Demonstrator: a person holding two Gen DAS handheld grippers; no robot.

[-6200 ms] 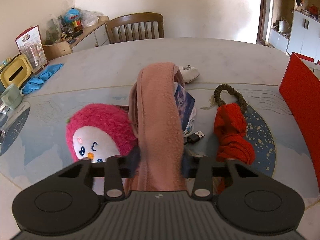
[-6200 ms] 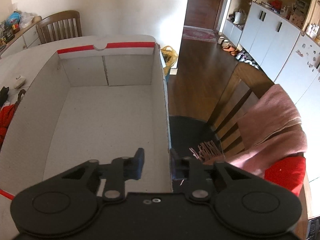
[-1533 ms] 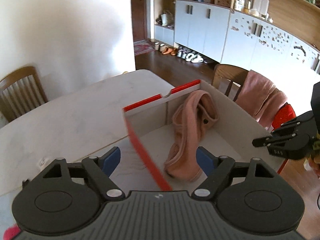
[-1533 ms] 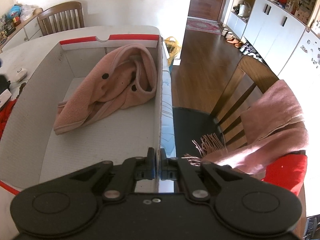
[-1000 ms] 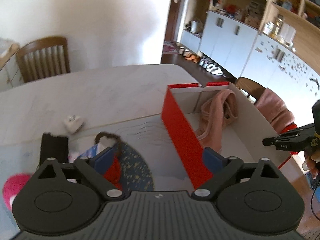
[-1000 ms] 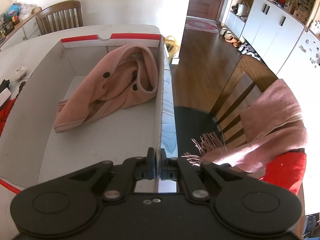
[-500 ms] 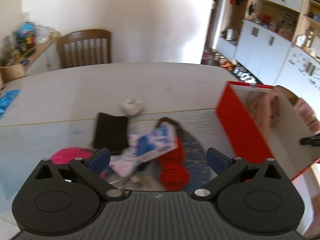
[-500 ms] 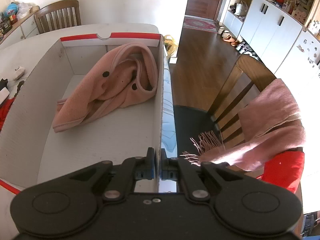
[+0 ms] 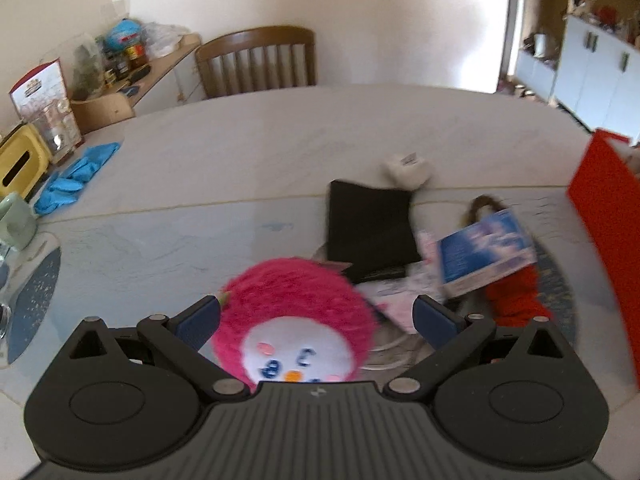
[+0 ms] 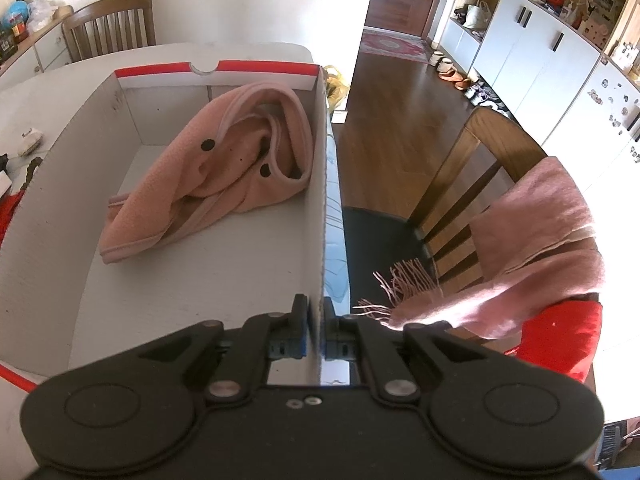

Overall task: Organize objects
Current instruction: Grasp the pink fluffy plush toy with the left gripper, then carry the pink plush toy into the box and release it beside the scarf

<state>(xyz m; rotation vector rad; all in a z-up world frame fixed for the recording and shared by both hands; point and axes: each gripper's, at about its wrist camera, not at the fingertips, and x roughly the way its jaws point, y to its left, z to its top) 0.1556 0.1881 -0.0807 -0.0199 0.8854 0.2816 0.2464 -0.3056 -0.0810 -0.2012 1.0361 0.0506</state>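
Observation:
My left gripper (image 9: 316,316) is open, its blue pads either side of a pink plush toy (image 9: 292,316) with a white face on the table. Behind the toy lie a black pouch (image 9: 368,224), a blue booklet (image 9: 486,252), a red cloth with a braided loop (image 9: 516,300) and a small white item (image 9: 408,170). My right gripper (image 10: 315,334) is shut on the right wall (image 10: 322,216) of the red-and-white cardboard box (image 10: 200,276). A pink garment (image 10: 224,160) lies inside the box. The box's red side (image 9: 608,216) shows at the right of the left wrist view.
Blue gloves (image 9: 76,176), a yellow tissue box (image 9: 20,160) and a green mug (image 9: 16,220) sit at the table's left. A wooden chair (image 9: 256,60) stands behind the table. Another chair (image 10: 480,184) with a pink scarf (image 10: 540,248) stands right of the box.
My left gripper has let go of the pink garment in the box, swung left across the table and come down around the pink plush toy. My right gripper has stayed clamped on the box wall.

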